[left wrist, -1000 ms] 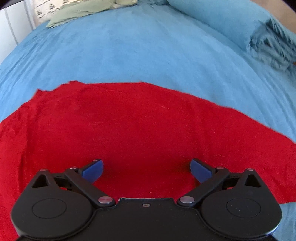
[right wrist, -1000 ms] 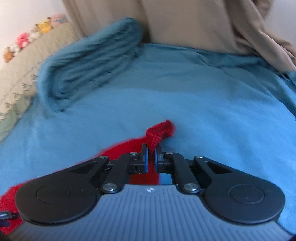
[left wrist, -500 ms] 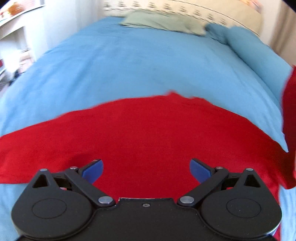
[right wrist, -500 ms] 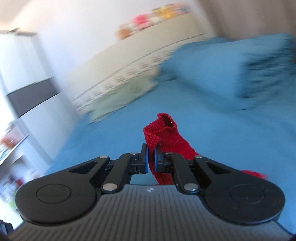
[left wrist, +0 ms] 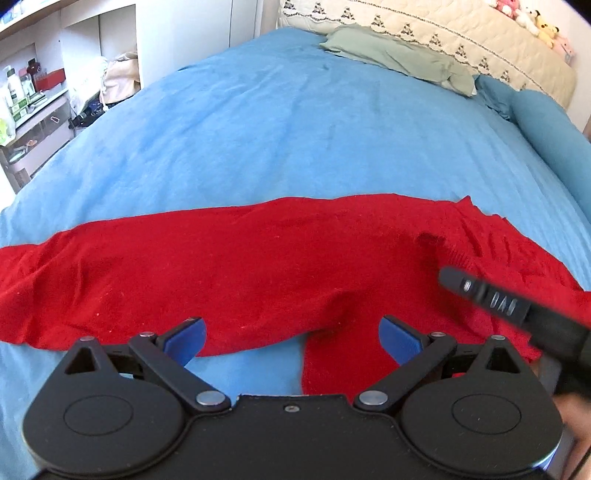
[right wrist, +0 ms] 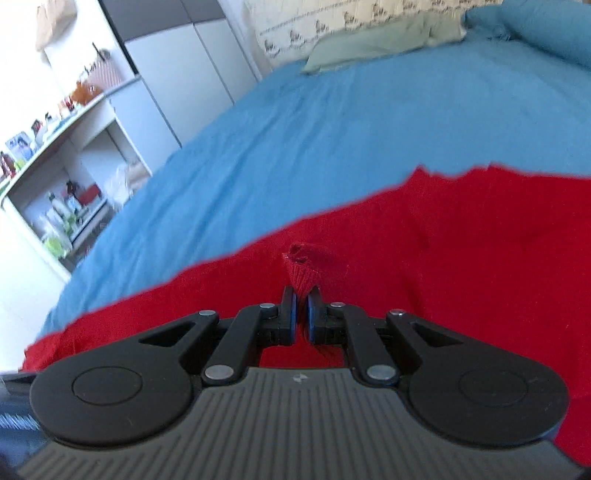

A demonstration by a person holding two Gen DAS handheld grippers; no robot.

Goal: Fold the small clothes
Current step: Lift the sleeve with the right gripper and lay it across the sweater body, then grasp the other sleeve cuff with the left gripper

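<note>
Red knit garment (left wrist: 258,258) lies spread across centre frame on blue bedspread (left wrist: 295,129). Right gripper (right wrist: 301,317), clenched on a ribbed cuff (right wrist: 301,275), has carried it from beside the garment to above the body: sleeve fold underway. Left gripper (left wrist: 291,338) released, empty, lower centre. Writing: "DAG"-like marking on right tool, blurred.

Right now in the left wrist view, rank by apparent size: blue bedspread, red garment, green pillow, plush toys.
1. blue bedspread
2. red garment, though it lies nearer the camera, which inflates it
3. green pillow
4. plush toys, far off and tiny
</note>
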